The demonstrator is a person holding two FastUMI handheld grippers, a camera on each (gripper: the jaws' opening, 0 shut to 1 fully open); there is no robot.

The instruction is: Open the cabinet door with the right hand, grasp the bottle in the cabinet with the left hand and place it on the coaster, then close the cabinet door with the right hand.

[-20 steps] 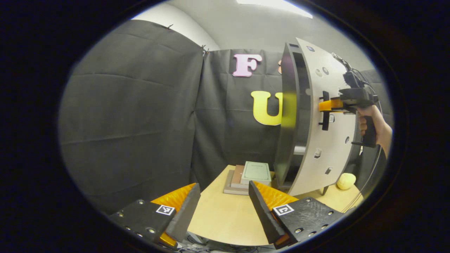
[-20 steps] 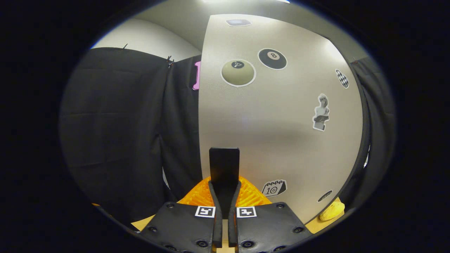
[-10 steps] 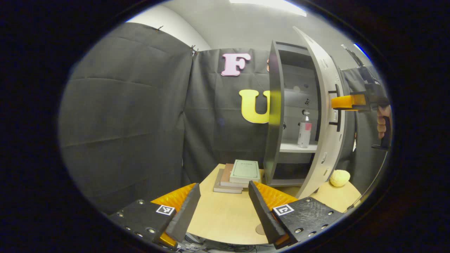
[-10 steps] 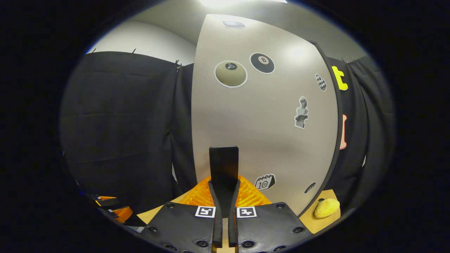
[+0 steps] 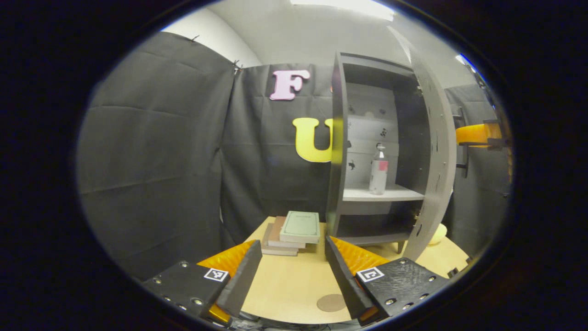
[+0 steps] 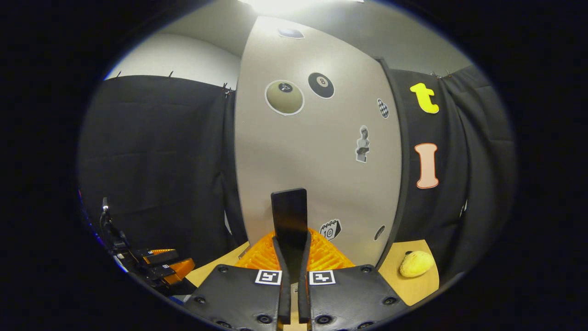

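On the middle shelf of the tall grey cabinet (image 5: pixel 367 138) stands the clear plastic bottle with a red label (image 5: pixel 378 170), upright, near the shelf's front edge and well back from the left claw (image 5: pixel 291 271). That claw hangs low over the pale wooden surface (image 5: pixel 289 280) with its fingers spread wide apart and nothing between them. Just in front of the cabinet's foot on that surface, beside the left claw's right finger, lies the round brown coaster (image 5: pixel 331 302). To the cabinet's left sits a small stack of books (image 5: pixel 294 232); to its right, past the door, a yellow sponge-like lump (image 6: pixel 415 264).

The grey cabinet door with stickers (image 6: pixel 317 151) is swung wide, edge-on in the left gripper view. The right claw (image 6: pixel 294 257) is closed tight on the door's black bar handle (image 6: pixel 289 214), both fingers pressing its sides.

Judging from this, the door step looks nearly done and the reach for the bottle comes next. The risks: the door could swing back toward the cabinet if the right claw lets go early, and strike the left claw or the bottle in the opening. The bottle is tall and narrow, so an off-centre or high approach could tip it on the shelf. The cabinet's left side panel also stands close to the straight line in, so a careless reach may clip it.
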